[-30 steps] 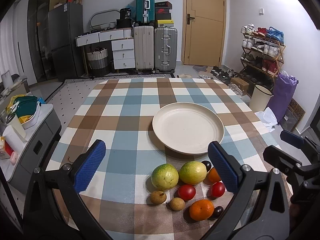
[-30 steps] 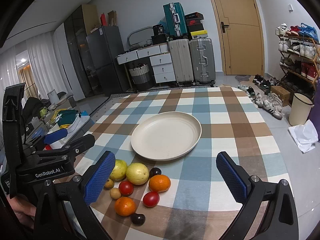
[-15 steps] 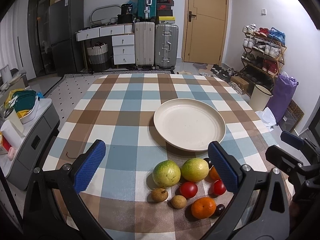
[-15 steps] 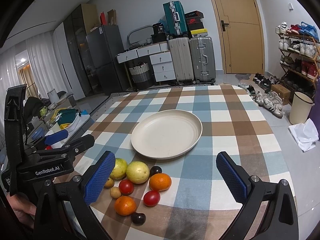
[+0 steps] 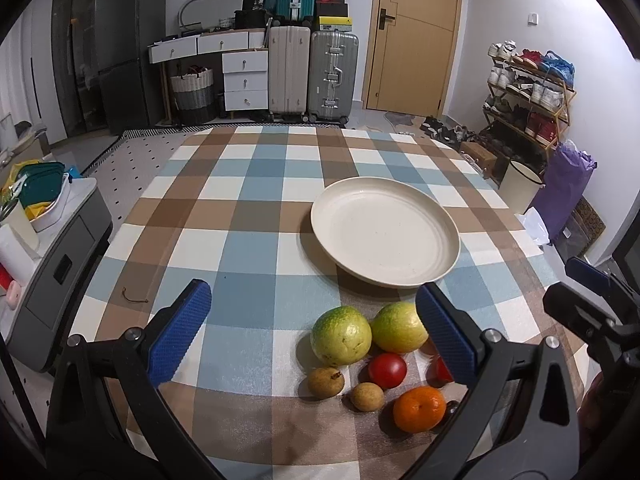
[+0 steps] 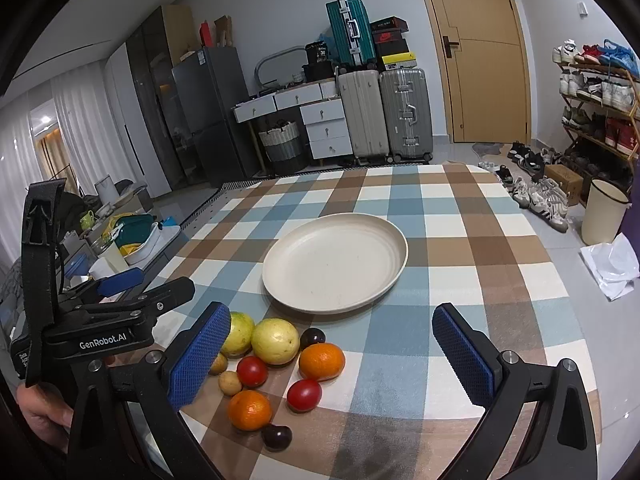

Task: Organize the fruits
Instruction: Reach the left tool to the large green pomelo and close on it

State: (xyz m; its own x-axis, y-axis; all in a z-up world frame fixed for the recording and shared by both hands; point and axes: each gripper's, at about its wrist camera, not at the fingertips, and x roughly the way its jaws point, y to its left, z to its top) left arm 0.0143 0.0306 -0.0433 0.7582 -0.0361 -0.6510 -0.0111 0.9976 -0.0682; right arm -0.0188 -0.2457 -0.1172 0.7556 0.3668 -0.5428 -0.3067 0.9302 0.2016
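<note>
An empty cream plate (image 5: 384,232) (image 6: 336,264) sits on the checked tablecloth. In front of it lies a cluster of fruit: two green-yellow guavas (image 5: 341,336) (image 6: 275,340), red tomatoes (image 5: 387,369) (image 6: 304,394), oranges (image 5: 419,408) (image 6: 322,361), small brown fruits (image 5: 326,381) (image 6: 229,382) and dark plums (image 6: 276,436). My left gripper (image 5: 314,336) is open and empty, just above the near side of the cluster. My right gripper (image 6: 332,360) is open and empty, to the right of the fruit. The left gripper also shows at the left of the right wrist view (image 6: 120,312).
The table's near edge is just below the fruit. A grey side cabinet (image 5: 52,240) with containers stands left of the table. Suitcases (image 5: 312,72), drawers and a door are behind; a shoe rack (image 5: 528,92), bin and bags are on the right.
The left wrist view has shifted: the plate and fruit have moved right and slightly down in its frame. The right view has barely changed. Both grippers stay open and empty.
</note>
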